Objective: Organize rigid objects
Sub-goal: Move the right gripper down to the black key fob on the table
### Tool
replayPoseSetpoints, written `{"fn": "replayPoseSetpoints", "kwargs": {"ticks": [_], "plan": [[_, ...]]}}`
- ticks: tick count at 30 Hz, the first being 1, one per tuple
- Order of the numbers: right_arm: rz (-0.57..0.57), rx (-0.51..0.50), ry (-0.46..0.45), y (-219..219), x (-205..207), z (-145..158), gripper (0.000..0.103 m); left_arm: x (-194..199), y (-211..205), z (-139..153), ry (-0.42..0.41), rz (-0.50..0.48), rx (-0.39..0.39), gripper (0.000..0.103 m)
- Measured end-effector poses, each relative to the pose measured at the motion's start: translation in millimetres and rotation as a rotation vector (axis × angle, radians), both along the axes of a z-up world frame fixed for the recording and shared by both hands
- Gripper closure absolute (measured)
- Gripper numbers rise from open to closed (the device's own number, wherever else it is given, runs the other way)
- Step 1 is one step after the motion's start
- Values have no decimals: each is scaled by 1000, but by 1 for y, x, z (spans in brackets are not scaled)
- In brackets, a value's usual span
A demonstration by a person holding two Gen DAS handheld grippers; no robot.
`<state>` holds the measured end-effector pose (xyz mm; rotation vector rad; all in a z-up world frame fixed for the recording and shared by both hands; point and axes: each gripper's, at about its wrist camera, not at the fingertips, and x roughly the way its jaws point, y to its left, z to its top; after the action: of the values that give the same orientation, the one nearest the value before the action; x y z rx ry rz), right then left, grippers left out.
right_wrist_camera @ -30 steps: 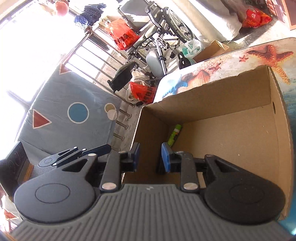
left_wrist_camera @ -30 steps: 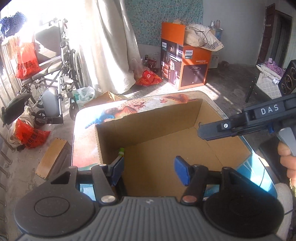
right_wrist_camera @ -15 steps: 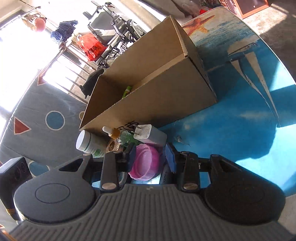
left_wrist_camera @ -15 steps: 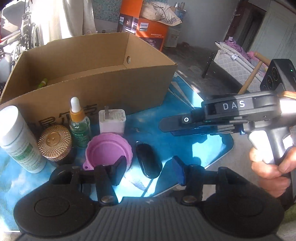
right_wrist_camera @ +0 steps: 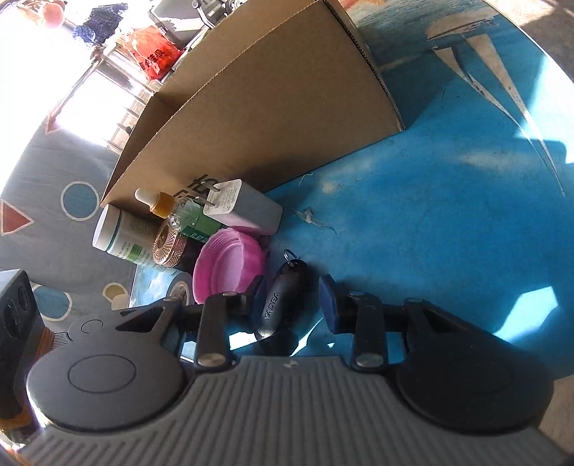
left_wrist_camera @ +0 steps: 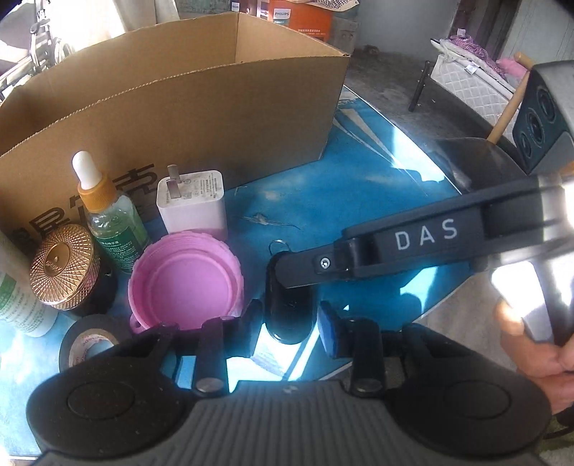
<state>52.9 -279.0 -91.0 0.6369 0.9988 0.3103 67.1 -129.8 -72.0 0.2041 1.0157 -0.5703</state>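
Observation:
A black key fob (left_wrist_camera: 288,308) marked YADEA (right_wrist_camera: 281,301) lies on the blue table. My left gripper (left_wrist_camera: 290,322) is open, its fingers on either side of the fob. My right gripper (right_wrist_camera: 292,301) is open around the same fob; its body (left_wrist_camera: 412,247) crosses the left wrist view. Beside the fob lie a pink lid (left_wrist_camera: 186,283) (right_wrist_camera: 227,267), a white charger (left_wrist_camera: 193,204) (right_wrist_camera: 244,211), a dropper bottle (left_wrist_camera: 107,211) (right_wrist_camera: 172,208), a gold-lidded jar (left_wrist_camera: 64,267) (right_wrist_camera: 168,245), a white bottle (left_wrist_camera: 18,304) (right_wrist_camera: 122,233) and black tape (left_wrist_camera: 88,346). A cardboard box (left_wrist_camera: 172,96) (right_wrist_camera: 272,107) stands behind them.
The blue table (left_wrist_camera: 376,186) (right_wrist_camera: 448,215) has its edge close on the right and near side. A white bench (left_wrist_camera: 477,82) and an orange carton (left_wrist_camera: 301,18) stand on the floor beyond. A patterned mat (right_wrist_camera: 53,200) lies left of the table.
Both grippers moved from above the box's inside down to the table in front of it. They closed in on the black key fob, which now lies between both pairs of open fingers.

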Motion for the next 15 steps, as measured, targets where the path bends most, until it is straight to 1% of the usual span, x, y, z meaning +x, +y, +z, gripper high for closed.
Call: {"fn": "replayPoseSetpoints", "kwargs": {"ticks": [5, 7, 8, 10, 12, 13, 15], "plan": [[10, 19, -1, -1, 2, 3, 72, 2, -4, 0, -10, -10, 3, 68], [6, 92, -15, -7, 0, 4, 74, 1, -2, 1, -8, -12, -4, 68], [10, 147, -20, -10, -2, 4, 75, 1, -2, 1, -7, -12, -7, 68], [15, 198, -26, -11, -4, 5, 76, 0, -2, 1, -7, -13, -8, 68], [15, 137, -26, -5, -3, 6, 76, 0, -2, 2, -8, -12, -8, 68], [14, 129, -32, -4, -3, 5, 79, 0, -1, 2, -10, -11, -9, 68], [7, 130, -25, -4, -1, 5, 80, -1, 2, 3, -6, -7, -15, 70]]}}
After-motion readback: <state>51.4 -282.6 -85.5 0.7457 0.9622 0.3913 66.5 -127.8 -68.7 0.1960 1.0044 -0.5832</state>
